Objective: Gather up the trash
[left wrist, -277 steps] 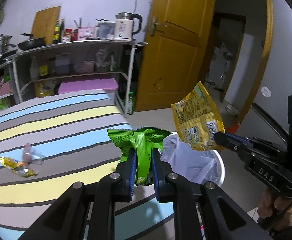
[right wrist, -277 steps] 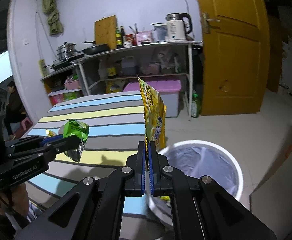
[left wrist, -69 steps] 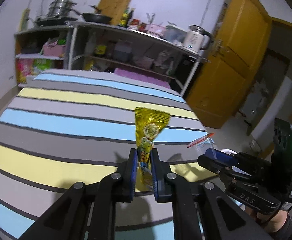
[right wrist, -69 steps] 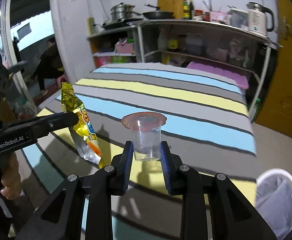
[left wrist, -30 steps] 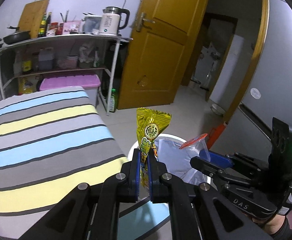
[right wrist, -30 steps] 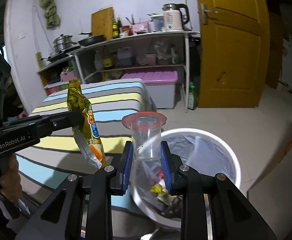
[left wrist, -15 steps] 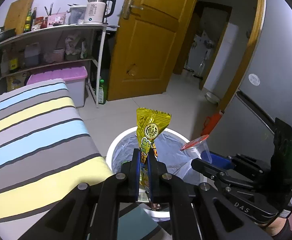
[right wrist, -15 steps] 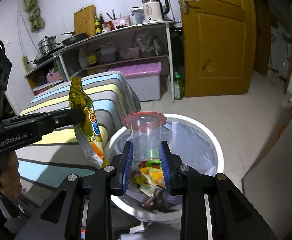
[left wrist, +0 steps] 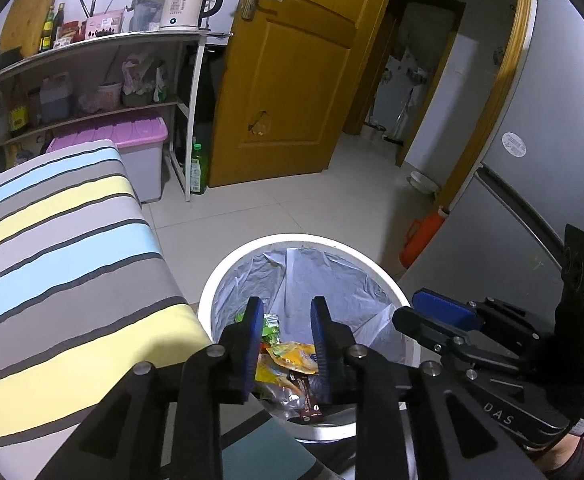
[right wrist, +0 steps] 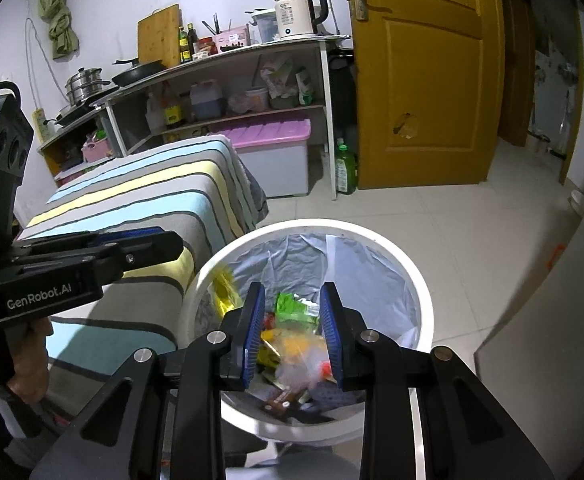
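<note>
Over the near bin [right wrist: 420,280], both our tongs [left wrist: 285,334] [right wrist: 292,326] gape empty; its wrappers [right wrist: 292,308] look light, crinkly, best pinched by an edge.

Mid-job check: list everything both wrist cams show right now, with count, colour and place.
trash bin: one, white, grey liner, on floor beside the bed
wrappers: several, green, yellow, brown, inside bin
yellow wrapper: one, blurred, at bin's left inner wall
clear cup: one, blurred, red rim, in bin
bed: one, blue, yellow, grey stripes
shelf: one, grey, against wall
kettle: one, white, shelf top
storage box: one, pink lid, under shelf
green bottle: one, by door
door: one, yellow-brown
left gripper: open, over bin
right gripper: open, over bin
</note>
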A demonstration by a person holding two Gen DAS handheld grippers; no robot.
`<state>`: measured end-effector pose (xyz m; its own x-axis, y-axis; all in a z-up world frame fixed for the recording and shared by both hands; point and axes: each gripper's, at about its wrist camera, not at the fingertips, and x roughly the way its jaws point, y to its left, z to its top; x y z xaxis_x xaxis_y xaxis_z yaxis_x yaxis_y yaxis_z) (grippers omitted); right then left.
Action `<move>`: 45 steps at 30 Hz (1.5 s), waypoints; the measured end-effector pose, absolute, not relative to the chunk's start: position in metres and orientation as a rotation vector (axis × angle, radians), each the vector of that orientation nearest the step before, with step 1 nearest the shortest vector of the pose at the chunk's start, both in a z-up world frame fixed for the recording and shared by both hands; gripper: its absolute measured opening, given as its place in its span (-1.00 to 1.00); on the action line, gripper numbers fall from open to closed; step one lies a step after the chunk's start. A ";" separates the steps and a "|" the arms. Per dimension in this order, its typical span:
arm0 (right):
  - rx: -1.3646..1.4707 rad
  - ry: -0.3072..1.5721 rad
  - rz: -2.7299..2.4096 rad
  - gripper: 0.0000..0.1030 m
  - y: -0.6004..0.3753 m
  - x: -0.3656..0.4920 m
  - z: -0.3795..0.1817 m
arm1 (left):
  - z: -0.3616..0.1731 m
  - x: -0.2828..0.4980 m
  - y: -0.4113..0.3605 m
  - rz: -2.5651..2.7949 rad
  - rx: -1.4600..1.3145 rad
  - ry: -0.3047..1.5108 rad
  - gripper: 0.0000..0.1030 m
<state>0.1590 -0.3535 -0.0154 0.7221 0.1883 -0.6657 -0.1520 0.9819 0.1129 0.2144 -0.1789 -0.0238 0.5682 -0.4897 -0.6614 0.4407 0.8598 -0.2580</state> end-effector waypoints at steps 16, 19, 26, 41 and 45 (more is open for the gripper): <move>0.007 0.673 0.196 -0.42 -0.332 0.128 0.015 | 0.006 0.173 -0.150 -0.512 -0.070 0.708 -0.53; -0.012 0.657 0.208 -0.42 -0.323 0.120 0.021 | 0.013 0.160 -0.140 -0.490 -0.075 0.685 -0.53; -0.025 0.629 0.233 -0.42 -0.309 0.096 0.034 | 0.027 0.129 -0.116 -0.439 -0.073 0.639 -0.53; -0.064 0.596 0.309 -0.39 -0.279 0.039 0.045 | 0.042 0.060 -0.078 -0.348 -0.058 0.577 -0.53; -0.071 0.587 0.325 -0.38 -0.274 0.027 0.046 | 0.044 0.045 -0.072 -0.324 -0.047 0.564 -0.53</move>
